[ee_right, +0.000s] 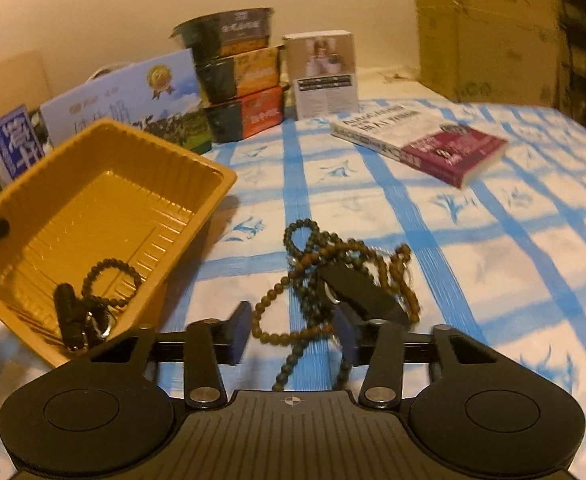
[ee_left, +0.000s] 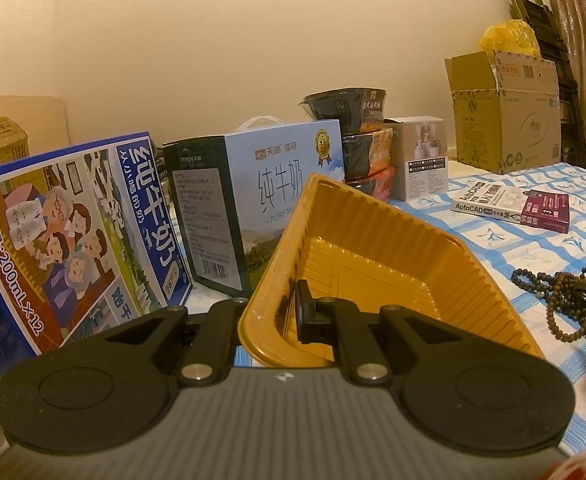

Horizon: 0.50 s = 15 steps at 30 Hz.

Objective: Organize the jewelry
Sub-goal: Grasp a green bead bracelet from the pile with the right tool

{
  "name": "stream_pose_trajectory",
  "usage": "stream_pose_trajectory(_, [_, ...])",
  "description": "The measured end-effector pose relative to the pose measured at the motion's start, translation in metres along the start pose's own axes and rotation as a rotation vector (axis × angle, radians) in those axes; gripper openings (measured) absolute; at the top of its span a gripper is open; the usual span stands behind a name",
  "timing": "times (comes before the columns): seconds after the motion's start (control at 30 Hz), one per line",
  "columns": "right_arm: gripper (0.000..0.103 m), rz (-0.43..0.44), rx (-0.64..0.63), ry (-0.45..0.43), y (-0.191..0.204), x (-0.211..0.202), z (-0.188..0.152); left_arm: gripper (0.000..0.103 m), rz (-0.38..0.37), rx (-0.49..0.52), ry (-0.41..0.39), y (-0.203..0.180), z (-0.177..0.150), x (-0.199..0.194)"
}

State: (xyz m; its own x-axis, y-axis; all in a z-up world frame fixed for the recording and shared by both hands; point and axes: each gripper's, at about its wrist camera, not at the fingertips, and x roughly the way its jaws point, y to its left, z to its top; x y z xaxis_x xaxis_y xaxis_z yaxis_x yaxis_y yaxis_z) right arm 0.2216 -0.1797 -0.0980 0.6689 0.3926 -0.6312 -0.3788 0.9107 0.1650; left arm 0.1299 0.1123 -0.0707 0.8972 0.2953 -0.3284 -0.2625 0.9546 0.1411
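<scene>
A checked blue-and-white cloth [ee_right: 473,240] covers the worktop. On it, toward the left, stands a yellow plastic tray [ee_right: 197,164], tipped up on one side. The left gripper [ee_left: 289,312] has its jaws clamped together on the tray's near rim, one finger inside the wall and one outside, holding the tray at a tilt.

Inside the tray, near its lower corner, lie a small bead bracelet [ee_right: 111,282] and a dark clip-like piece [ee_right: 69,312] touching it.

Just right of the tray, on the cloth, lies a tangled heap of brown bead strings [ee_right: 313,264] with a flat black object [ee_right: 361,292] resting across it. The right gripper [ee_right: 293,334] hovers low over the near edge of this heap. Its jaws stand partly apart, with a bead strand lying between the fingers, and the pads do not appear to press on it.

Milk cartons [ee_left: 73,232], stacked boxes [ee_right: 245,92] and a book [ee_right: 433,144] sit farther back, well apart from the work.

The step in hand looks like collecting the next piece from the heap, with one bracelet already in the tray. The next move likely calls for lowering and closing the right jaws on a single strand, then lifting it free of the tangle and carrying it left over the tray rim. The knotted strands may drag others along.
</scene>
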Motion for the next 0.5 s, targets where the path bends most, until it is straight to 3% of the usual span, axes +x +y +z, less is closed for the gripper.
stream_pose_trajectory(0.3, [0.036, -0.023, -0.116, -0.020, 0.003, 0.014, 0.007, 0.011, 0.009, 0.001, -0.006, -0.002, -0.001, 0.003])
stream_pose_trajectory(0.5, [0.024, 0.007, -0.161, -0.005, 0.013, 0.035, 0.015, 0.012, 0.023, -0.003, -0.007, -0.004, 0.000, 0.010])
